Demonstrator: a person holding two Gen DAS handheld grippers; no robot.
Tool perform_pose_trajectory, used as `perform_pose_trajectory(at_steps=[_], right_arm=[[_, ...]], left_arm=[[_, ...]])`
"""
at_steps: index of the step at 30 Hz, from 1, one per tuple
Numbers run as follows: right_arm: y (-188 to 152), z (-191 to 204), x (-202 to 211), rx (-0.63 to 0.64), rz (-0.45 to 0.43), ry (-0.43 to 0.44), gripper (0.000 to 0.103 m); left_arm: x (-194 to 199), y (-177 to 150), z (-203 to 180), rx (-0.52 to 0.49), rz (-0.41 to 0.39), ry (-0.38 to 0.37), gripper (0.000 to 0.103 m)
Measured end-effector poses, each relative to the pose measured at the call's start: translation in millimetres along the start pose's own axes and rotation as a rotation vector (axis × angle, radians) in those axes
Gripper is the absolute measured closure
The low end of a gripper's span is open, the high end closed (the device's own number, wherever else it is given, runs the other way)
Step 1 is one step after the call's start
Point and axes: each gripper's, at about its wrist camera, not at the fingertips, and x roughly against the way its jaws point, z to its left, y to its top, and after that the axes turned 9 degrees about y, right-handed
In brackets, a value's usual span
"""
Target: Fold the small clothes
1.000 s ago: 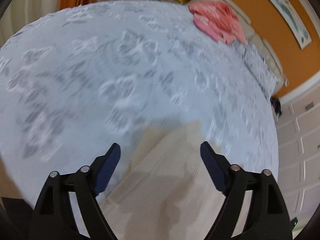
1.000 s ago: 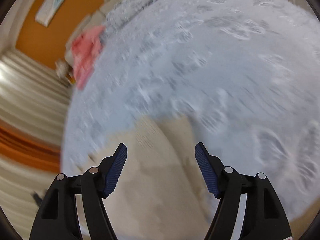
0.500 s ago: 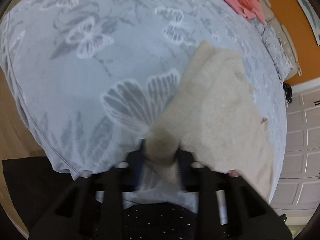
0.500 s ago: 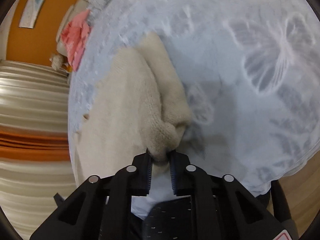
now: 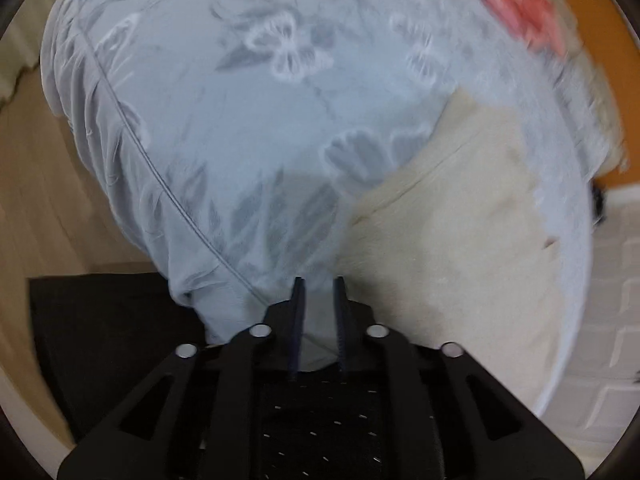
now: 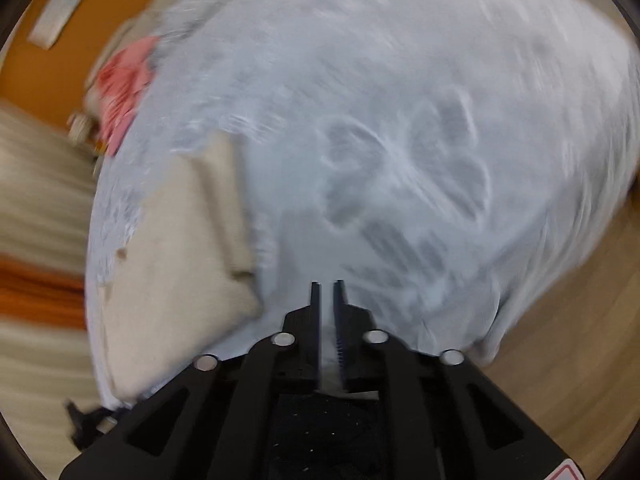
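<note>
Cream sweater (image 5: 460, 248) is lying flat on the pale blue butterfly bedspread (image 5: 280, 100), near its edge. Left gripper (image 5: 319, 284) is showing only a narrow gap between its fingers, gripping nothing, just beside the sweater. Right gripper (image 6: 328, 286) is nearly closed, empty, hovering over bare bedspread with the sweater to its left.

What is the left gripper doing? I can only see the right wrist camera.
Observer: The left gripper is empty, with its jaws nearly closed, at the edge of the bed.
Child: Where's the sweater from there?
Observer: The cream sweater lies on the bedsheet, off to that gripper's right.
Child: Anything on the floor?
Observer: A wide black thing lies on the wooden floor to that gripper's left. I cannot tell what it is.
</note>
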Motion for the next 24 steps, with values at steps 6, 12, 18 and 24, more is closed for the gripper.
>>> perform_pose_trajectory(at_steps=[6,12,18,24], right_arm=[[12.9,62.9,-50.1,0.178,0.096,0.007,0.028],[2.2,63.0,-98.1,0.07,0.179,0.033,0.089],[2.7,47.1,-75.3,0.129,0.17,-0.064,0.092],[12.5,57.5,-70.8,0.137,0.156,-0.11,0.062]], left_arm=[[15.6,8.2,-24.0,-0.096,-0.094,0.021,0.022],[-17.2,3.3,-38.2,-0.087,-0.014,0.0,0.077],[-18.3,-5.5,-29.8,-0.142,0.002,0.068,0.086],[9.2,-0.8,-46.5,-0.165,-0.047,0.104,0.07]])
